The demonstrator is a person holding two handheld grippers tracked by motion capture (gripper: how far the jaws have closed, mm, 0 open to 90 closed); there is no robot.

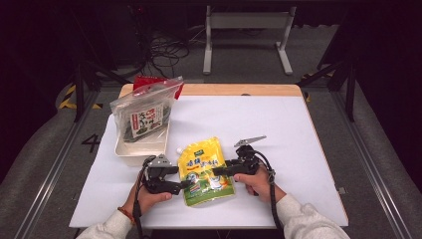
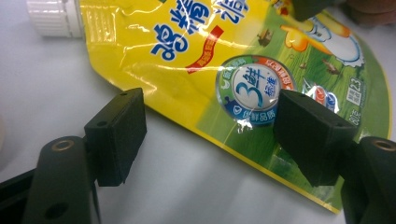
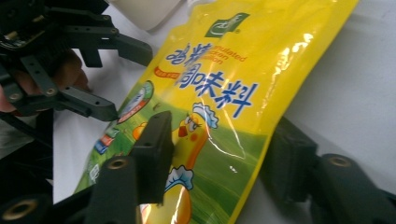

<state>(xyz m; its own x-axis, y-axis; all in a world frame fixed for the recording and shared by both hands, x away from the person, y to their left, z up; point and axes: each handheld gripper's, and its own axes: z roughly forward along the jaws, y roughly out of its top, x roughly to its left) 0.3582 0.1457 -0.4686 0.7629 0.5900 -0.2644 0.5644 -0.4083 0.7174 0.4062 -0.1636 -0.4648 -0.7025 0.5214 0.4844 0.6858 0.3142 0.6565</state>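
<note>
High view: the pouch (image 1: 205, 172) lies lengthwise away from me between my claws, left claw (image 1: 185, 185) and right claw (image 1: 217, 172) both released, straddling its near edges.

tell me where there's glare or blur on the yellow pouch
Left gripper view: white glare streaks on the yellow pouch near its round seal, and the white cap is soft. Right gripper view: glare along its creases. High view: the print is too small to read.
</note>
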